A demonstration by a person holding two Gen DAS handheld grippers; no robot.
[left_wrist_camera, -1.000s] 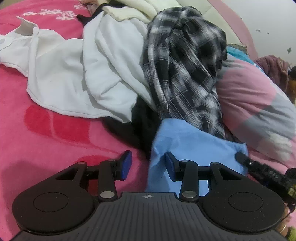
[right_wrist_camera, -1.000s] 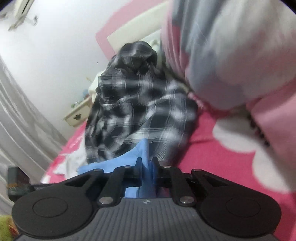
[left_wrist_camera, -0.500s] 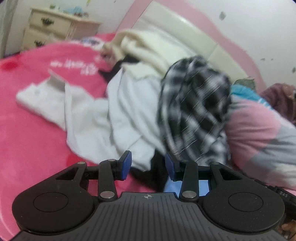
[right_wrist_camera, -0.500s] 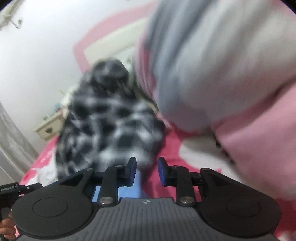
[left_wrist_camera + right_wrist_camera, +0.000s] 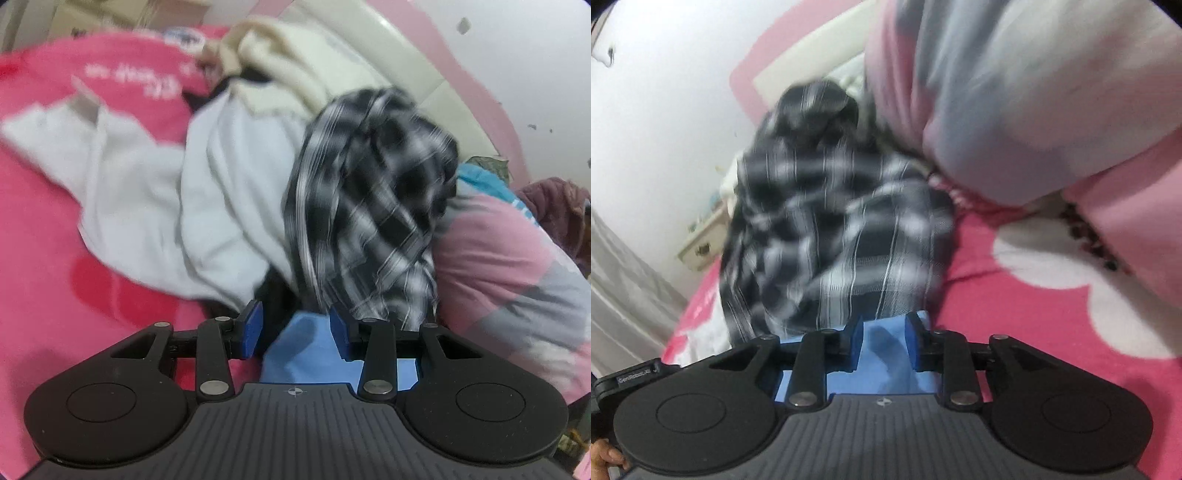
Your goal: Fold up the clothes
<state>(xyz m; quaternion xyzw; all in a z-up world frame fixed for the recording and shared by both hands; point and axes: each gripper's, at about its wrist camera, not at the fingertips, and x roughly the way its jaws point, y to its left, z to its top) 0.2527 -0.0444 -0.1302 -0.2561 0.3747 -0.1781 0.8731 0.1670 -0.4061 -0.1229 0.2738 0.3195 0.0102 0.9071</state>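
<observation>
Blue cloth (image 5: 882, 354) lies on the pink bed, under the plaid shirt (image 5: 831, 236) – directly ahead of the right gripper (image 5: 882, 343), nearer than the left gripper (image 5: 295, 332); both spread, pinching nothing.

Both grippers' jaws apart, empty.

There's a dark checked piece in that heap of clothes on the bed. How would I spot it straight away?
Start at the pink bedspread and find the laundry heap by the headboard. The plaid shirt is draped over its middle, between a white garment and a pink-and-grey one. It alone is patterned: black and white checks, its neighbours plain or broadly striped.
</observation>
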